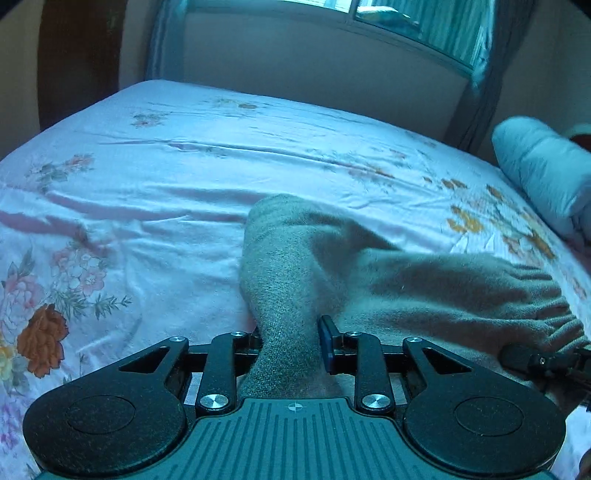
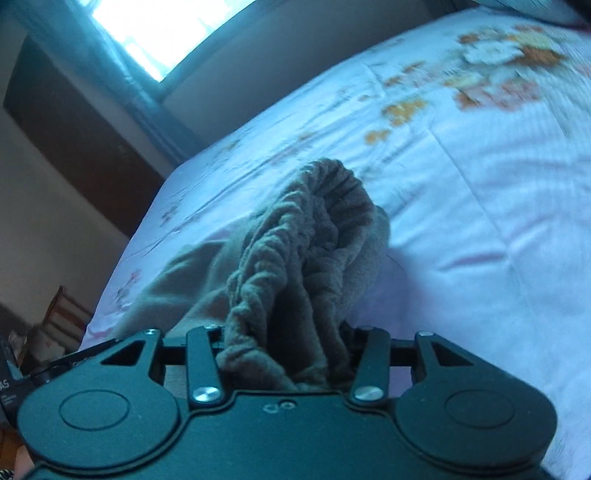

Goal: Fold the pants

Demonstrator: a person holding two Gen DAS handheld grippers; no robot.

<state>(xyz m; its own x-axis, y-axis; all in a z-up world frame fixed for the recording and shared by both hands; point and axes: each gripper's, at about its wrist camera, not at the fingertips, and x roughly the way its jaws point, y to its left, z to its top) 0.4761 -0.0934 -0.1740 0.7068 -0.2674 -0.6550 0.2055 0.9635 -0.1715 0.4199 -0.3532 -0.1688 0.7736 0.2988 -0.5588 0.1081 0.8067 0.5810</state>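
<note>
The pants (image 1: 406, 288) are grey-brown fleece and lie bunched on the bed. In the left wrist view my left gripper (image 1: 291, 347) is shut on a fold of the pants' leg fabric, which rises between the jaws. The gathered elastic waistband (image 1: 546, 306) lies to the right, where the tip of the other gripper (image 1: 532, 363) meets it. In the right wrist view my right gripper (image 2: 286, 350) is shut on the ruffled waistband (image 2: 295, 251), which bunches up in front of the camera and hides the fingertips.
The bed carries a white-pink floral sheet (image 1: 166, 206) with wrinkles. A rolled pale pillow (image 1: 543, 166) lies at its right edge. A wall, a curtain and a window (image 1: 424, 22) stand behind the bed. Wooden furniture (image 2: 62, 314) stands beside the bed.
</note>
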